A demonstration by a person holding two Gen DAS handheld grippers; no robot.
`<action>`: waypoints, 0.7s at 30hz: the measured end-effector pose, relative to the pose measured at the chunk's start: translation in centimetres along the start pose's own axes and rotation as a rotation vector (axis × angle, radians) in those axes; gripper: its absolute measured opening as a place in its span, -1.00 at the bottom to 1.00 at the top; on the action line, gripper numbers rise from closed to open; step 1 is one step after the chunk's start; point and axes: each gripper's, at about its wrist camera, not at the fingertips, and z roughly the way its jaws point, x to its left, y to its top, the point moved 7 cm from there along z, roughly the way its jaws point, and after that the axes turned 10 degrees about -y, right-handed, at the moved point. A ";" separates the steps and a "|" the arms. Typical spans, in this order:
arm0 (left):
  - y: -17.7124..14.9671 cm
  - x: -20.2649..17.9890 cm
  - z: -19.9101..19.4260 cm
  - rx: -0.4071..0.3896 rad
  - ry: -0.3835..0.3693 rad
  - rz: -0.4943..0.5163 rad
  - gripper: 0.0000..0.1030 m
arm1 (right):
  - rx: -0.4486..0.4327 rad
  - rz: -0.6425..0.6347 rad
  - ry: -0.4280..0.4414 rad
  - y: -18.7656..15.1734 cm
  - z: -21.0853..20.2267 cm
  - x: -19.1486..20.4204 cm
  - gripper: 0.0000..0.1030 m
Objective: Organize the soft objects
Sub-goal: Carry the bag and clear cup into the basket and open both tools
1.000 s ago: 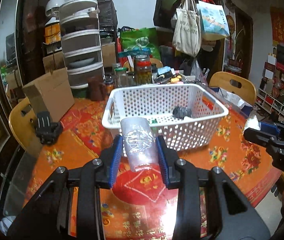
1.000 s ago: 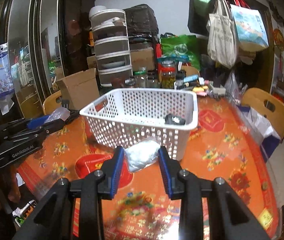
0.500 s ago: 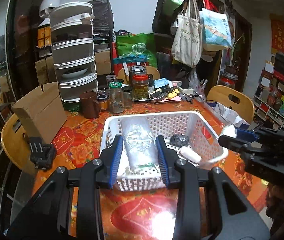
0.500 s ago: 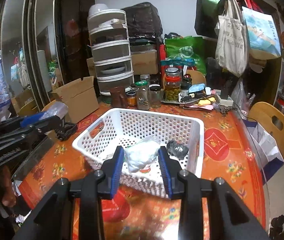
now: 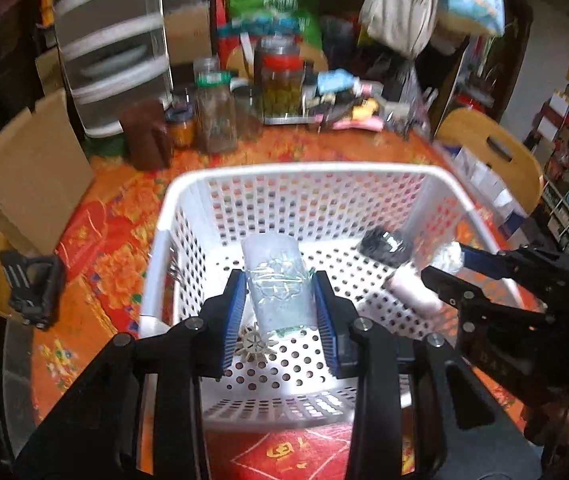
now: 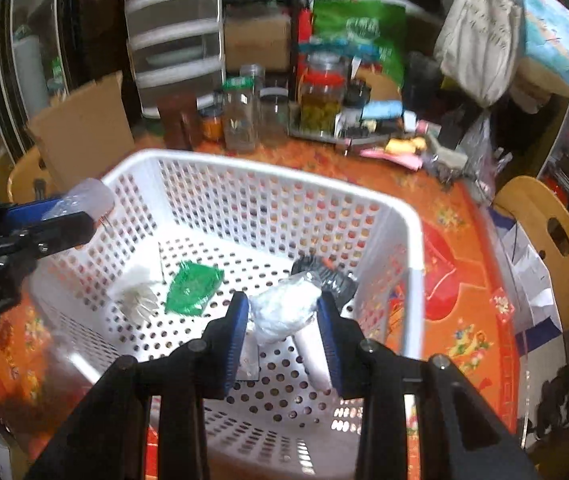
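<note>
1. Your left tool [image 5: 279, 308] is clamped on a clear soft plastic pouch [image 5: 277, 282], long axis pointing away from you, over the white perforated plastic basket [image 5: 296, 170], near its left wall.
2. Your right tool [image 6: 283, 322] grips a crumpled white plastic bag [image 6: 284, 308] over the basket's right side.
3. Both loads hang inside the rim. Below: green packet [image 6: 192, 288], black bundle [image 5: 384, 246], white tube [image 5: 412, 294]; open floor between.

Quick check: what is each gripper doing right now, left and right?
Left gripper: shut on a clear plastic pouch, over the white basket.
Right gripper: shut on a white crumpled bag, over the same basket.
</note>
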 end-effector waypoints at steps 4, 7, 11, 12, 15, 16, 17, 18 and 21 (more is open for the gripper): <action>-1.3 0.1 3.5 0.058 0.016 0.011 -0.39 | 0.029 -0.002 0.002 -0.4 1.5 0.6 -0.33; -1.9 0.3 5.0 0.083 0.013 0.005 -0.39 | 0.043 -0.004 0.003 -0.6 2.1 0.7 -0.33; -2.5 0.4 5.7 0.092 0.023 0.007 -0.38 | 0.047 -0.002 0.007 -0.9 2.5 0.7 -0.32; -2.6 0.4 5.8 0.092 0.023 0.009 -0.38 | 0.046 -0.002 0.009 -0.9 2.5 0.6 -0.32; -2.8 0.6 5.9 0.090 0.006 0.002 -0.19 | 0.042 0.003 0.016 -0.9 2.3 0.5 -0.17; -2.9 0.5 5.6 0.084 0.008 0.004 -0.06 | 0.036 0.007 0.020 -0.9 2.2 0.4 0.09; -2.8 0.4 5.4 0.070 0.008 0.011 0.25 | 0.030 0.009 0.023 -0.9 2.1 0.3 0.25; -2.9 0.4 5.0 0.057 0.007 0.015 0.49 | 0.013 0.016 0.025 -0.9 1.7 0.2 0.51; -2.8 0.1 3.9 0.027 -0.008 0.018 0.61 | -0.010 0.035 0.033 -0.7 1.1 -0.2 0.62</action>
